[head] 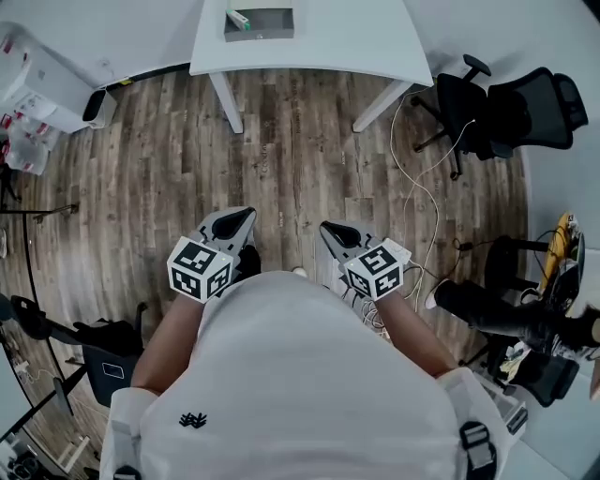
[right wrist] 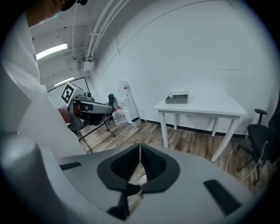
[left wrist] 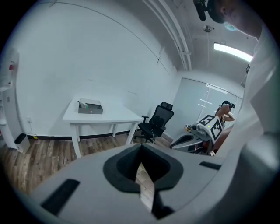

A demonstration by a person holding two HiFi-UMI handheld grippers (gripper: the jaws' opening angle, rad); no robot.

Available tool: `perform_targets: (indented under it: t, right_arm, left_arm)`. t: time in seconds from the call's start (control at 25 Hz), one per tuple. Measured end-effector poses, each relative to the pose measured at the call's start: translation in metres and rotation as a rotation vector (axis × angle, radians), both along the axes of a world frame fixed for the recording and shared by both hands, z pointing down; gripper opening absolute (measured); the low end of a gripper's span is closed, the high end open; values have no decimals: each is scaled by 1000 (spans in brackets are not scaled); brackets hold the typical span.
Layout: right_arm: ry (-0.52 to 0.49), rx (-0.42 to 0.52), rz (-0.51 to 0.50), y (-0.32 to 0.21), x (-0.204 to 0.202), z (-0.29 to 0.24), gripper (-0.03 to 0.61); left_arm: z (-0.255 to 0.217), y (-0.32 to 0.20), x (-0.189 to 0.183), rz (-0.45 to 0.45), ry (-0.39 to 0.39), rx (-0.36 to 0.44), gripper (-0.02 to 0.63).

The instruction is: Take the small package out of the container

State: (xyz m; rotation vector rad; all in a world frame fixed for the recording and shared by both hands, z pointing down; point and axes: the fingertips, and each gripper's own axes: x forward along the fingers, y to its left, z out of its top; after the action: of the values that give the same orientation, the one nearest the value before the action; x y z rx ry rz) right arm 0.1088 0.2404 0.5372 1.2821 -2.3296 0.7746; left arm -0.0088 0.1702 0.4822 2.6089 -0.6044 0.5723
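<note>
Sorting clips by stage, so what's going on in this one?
A person stands well back from the table, holding the left gripper and right gripper close to the body. Both are shut and empty. The container sits on the table with the package inside it, untouched.

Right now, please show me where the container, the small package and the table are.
container [head: 262,37], head view, its near wall
small package [head: 237,18], head view, its middle
table [head: 347,42], head view, bare top
</note>
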Motion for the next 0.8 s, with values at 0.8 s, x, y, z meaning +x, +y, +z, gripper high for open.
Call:
perform_targets:
  t: [0.8]
  right_arm:
    - [49,47,26,-225,-61,-30,60]
  left_arm:
    - [6,-177,-88,-25,38,-40,6]
